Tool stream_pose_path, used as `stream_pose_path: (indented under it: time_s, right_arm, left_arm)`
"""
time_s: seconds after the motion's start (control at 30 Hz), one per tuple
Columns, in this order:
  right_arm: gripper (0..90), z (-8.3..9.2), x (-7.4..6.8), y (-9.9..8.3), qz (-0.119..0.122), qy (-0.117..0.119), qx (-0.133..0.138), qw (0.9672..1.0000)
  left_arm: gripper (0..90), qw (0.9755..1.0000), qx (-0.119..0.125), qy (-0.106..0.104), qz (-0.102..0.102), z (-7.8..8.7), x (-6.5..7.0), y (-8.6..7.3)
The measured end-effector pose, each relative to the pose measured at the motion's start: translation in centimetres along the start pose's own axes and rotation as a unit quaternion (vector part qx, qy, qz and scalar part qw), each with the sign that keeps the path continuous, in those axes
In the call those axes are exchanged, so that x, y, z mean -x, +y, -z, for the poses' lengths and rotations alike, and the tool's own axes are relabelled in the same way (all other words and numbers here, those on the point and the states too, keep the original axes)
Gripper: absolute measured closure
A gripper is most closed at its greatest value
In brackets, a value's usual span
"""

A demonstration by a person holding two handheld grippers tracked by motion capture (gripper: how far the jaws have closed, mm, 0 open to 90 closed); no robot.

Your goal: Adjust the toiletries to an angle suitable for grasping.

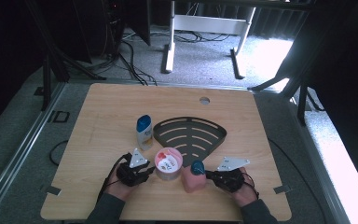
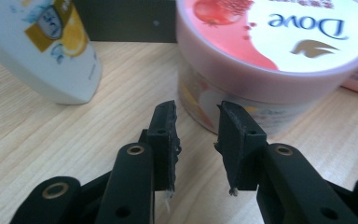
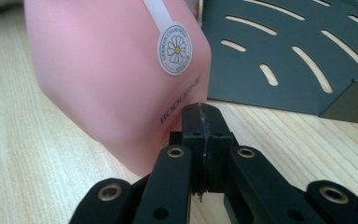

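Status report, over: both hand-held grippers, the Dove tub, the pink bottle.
Left hand-held gripper open, empty, just short of Dove tub. Right hand-held gripper shut, empty, beside pink bottle. White bottle left of the tub, black rack behind.

"Dove" on pink tub lid [image 2: 279, 32]; "GERMAN CHAMOMILE" sticker & "BODORME" on pink bottle [image 3: 116, 79].

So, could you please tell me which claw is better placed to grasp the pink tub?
Left. The left claw is open, pointing at the pink tub; the right claw is shut by the pink bottle.
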State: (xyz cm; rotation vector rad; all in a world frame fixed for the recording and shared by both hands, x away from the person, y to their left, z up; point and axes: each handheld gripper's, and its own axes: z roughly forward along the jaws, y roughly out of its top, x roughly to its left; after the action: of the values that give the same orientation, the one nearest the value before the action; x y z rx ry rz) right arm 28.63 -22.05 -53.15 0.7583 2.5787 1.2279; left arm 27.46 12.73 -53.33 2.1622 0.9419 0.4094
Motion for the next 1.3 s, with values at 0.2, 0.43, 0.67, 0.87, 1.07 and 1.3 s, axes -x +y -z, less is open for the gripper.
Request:
stream_pose_path:
  time_s: [0.2,0.43,0.67,0.87,1.07,1.3]
  right_arm:
    - [90.0,-0.1,-0.3,0.1,0.011,0.012,0.001,0.9999]
    - [90.0,-0.2,-0.8,0.3,0.023,0.031,0.000,0.9993]
    - [90.0,-0.4,-1.4,0.5,0.032,0.045,0.000,0.9985]
    - [90.0,-0.6,-1.8,0.5,0.038,0.058,0.000,0.9976]
    - [90.0,-0.8,-2.4,0.7,0.045,0.075,0.000,0.9962]
    - [90.0,-1.5,-3.4,1.0,0.055,0.097,0.004,0.9937]
  left_arm:
    - [83.0,0.9998,-0.004,-0.007,-0.019,0.6,1.0,-0.4]
    - [89.8,0.9989,0.008,-0.019,-0.042,1.3,2.1,-0.4]
    - [89.7,0.9973,0.007,-0.039,-0.062,1.3,3.2,-0.6]
    - [89.7,0.9973,0.012,-0.041,-0.060,1.5,3.1,-0.6]
    - [89.6,0.9974,0.019,-0.045,-0.054,1.9,2.8,-0.7]
    - [89.6,0.9972,0.026,-0.047,-0.051,2.2,2.5,-0.8]
